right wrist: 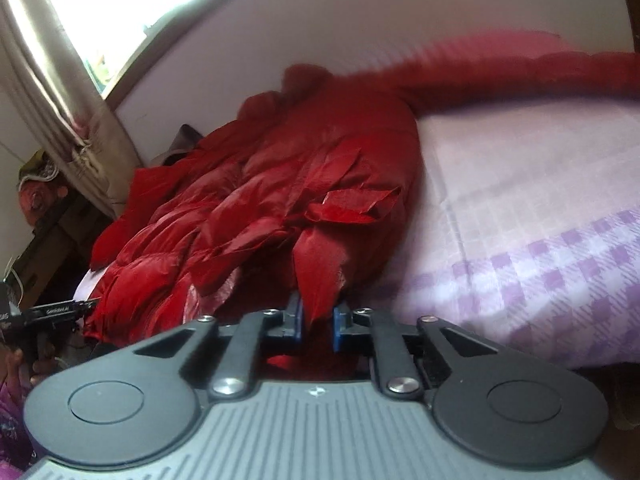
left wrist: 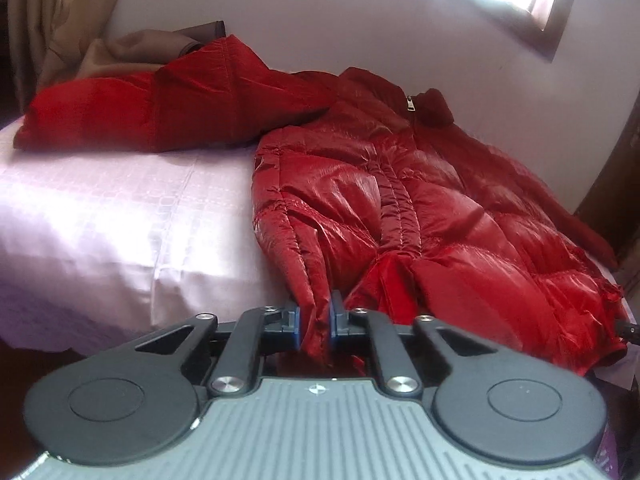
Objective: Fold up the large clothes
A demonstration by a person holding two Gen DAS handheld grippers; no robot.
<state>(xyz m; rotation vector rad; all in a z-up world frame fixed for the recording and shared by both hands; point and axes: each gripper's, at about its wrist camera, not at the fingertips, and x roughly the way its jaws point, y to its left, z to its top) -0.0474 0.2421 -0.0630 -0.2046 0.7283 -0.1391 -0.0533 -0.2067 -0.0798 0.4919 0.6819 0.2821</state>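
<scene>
Grippers first: I have my left gripper (left wrist: 316,320) low at the near edge of the bed (left wrist: 120,216), pointing level across the mattress toward the wall (left wrist: 360,20). Its blue pads (left wrist: 297,322) are clenched on a bunched fold at the bottom hem of the red puffer jacket (left wrist: 400,200), with the fabric pinched between them and hanging a little below the fingers.

My right gripper (right wrist: 318,320) sits at much the same height along the bed edge, also aimed inward, and it too is clamped tight on a pointed tuck of the jacket (right wrist: 280,184) hem. In that view I can make out the left tool (right wrist: 52,312) off to the side, near the jacket's other lower corner.

From the left wrist camera the jacket lies front up on the pale pink sheet, its zipper pull (left wrist: 410,103) and collar at the far end near the wall, the quilted body running back to my fingers. One sleeve (left wrist: 140,112) stretches out sideways across the bed, its end toward the curtain (left wrist: 44,20). A tan cloth (left wrist: 132,46) lies behind that sleeve. From the right wrist the far sleeve (right wrist: 520,72) is a blurred red streak, so I cannot tell exactly how it rests. A checked purple bedcover (right wrist: 560,280) drapes the near side beside my right gripper.
</scene>
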